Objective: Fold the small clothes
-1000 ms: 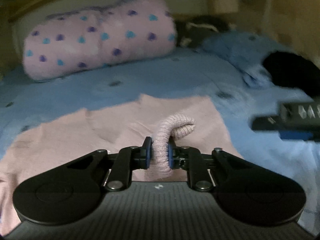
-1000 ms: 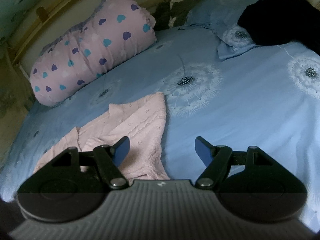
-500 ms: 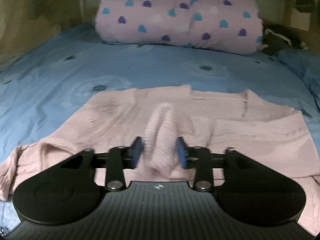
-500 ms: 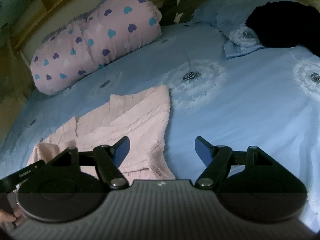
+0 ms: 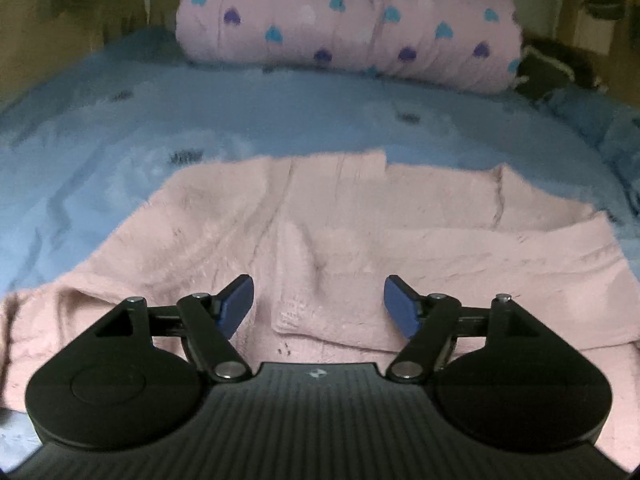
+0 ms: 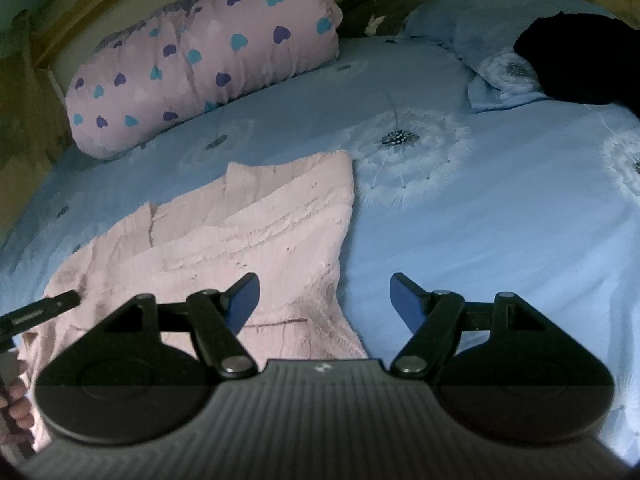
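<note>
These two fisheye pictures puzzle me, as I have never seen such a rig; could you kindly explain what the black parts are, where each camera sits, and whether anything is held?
There is no robot here: a person carries a handheld two-finger gripper in each hand, and a camera on each one looks forward along its fingers. The black shapes at the bottom are the tools themselves. In the left wrist view the left gripper hangs over a pink knitted garment, its jaws opening with nothing pressed between the blue pads. In the right wrist view the right gripper stands open and empty at the garment's right edge. The garment lies partly folded on a blue bedsheet printed with dandelions. Further back lie a pink bundle with hearts and something black.
</note>
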`<state>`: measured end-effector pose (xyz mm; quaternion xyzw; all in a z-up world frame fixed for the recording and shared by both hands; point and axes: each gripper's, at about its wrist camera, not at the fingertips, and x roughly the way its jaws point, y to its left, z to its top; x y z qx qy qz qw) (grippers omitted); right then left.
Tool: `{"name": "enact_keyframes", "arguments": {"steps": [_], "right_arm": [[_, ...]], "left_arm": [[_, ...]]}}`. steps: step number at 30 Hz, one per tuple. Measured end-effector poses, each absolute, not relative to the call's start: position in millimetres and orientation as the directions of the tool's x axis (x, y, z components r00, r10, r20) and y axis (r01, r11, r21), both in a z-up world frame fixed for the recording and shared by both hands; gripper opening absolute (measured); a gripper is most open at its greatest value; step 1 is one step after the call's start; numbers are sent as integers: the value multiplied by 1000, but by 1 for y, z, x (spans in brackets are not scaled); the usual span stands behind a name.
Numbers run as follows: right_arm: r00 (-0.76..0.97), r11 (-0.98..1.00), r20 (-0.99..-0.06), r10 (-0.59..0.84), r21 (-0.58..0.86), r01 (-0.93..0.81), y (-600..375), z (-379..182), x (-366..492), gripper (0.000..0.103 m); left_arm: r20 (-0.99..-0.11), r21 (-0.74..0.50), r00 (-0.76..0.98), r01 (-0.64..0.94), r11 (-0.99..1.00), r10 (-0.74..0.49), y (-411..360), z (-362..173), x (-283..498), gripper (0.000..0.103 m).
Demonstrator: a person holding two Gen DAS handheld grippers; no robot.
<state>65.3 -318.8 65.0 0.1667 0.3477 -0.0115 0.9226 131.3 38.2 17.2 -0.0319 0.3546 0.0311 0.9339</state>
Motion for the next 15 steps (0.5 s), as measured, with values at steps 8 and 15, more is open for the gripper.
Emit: {"name": "enact_keyframes", "arguments": {"steps": [8, 15], "right_arm": [[747, 950, -660, 77, 276, 146, -315, 62, 69, 73], [725, 982, -689, 16, 147, 118, -299, 54, 73, 73]], "left_arm": [[-695, -117, 719, -72, 991, -30, 50, -2, 159, 77], [-643, -66, 766, -36, 997, -15, 44, 20, 154, 14]]}}
